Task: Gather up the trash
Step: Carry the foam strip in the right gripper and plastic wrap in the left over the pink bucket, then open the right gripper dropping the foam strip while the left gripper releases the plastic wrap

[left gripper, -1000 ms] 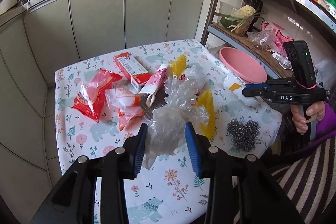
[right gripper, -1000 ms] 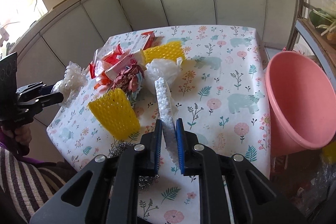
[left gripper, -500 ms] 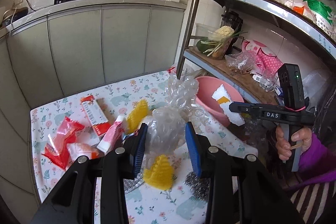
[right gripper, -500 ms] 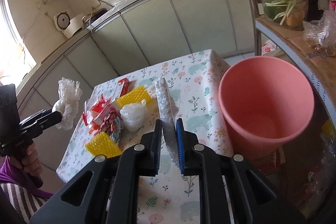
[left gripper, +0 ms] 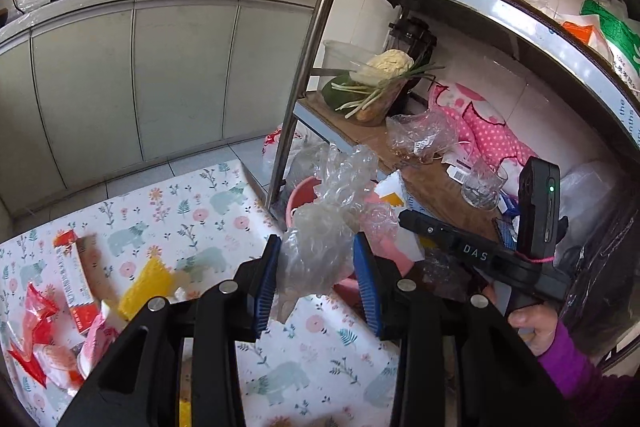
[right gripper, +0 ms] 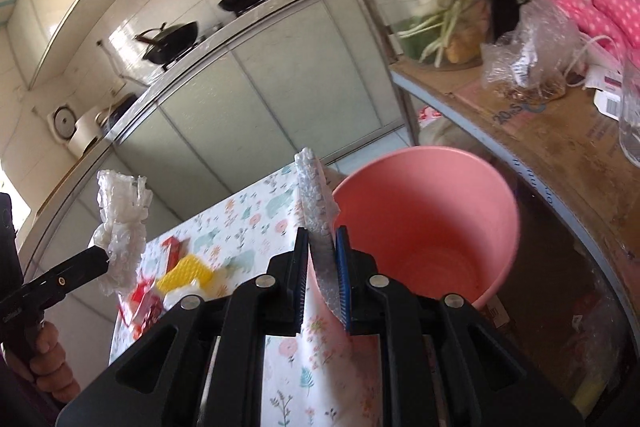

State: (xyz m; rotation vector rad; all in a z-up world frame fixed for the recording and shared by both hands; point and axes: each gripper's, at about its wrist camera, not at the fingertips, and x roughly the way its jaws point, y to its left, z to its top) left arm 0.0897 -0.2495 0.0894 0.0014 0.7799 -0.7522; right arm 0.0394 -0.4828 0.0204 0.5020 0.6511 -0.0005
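Behind left gripper (left gripper: 316,267) clamped on clear plastic wrap (left gripper: 324,227), pink bin (left gripper: 304,195) mostly hidden; right gripper (right gripper: 322,267) pinches foam strip (right gripper: 314,203).

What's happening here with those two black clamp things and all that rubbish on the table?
A person is clearing trash. The left hand-held gripper holds a crumpled clear plastic bag, and the right hand-held gripper pinches a white foam strip. Both are up near the empty pink bin beside the table. Wrappers and a yellow net remain on the flowered cloth.
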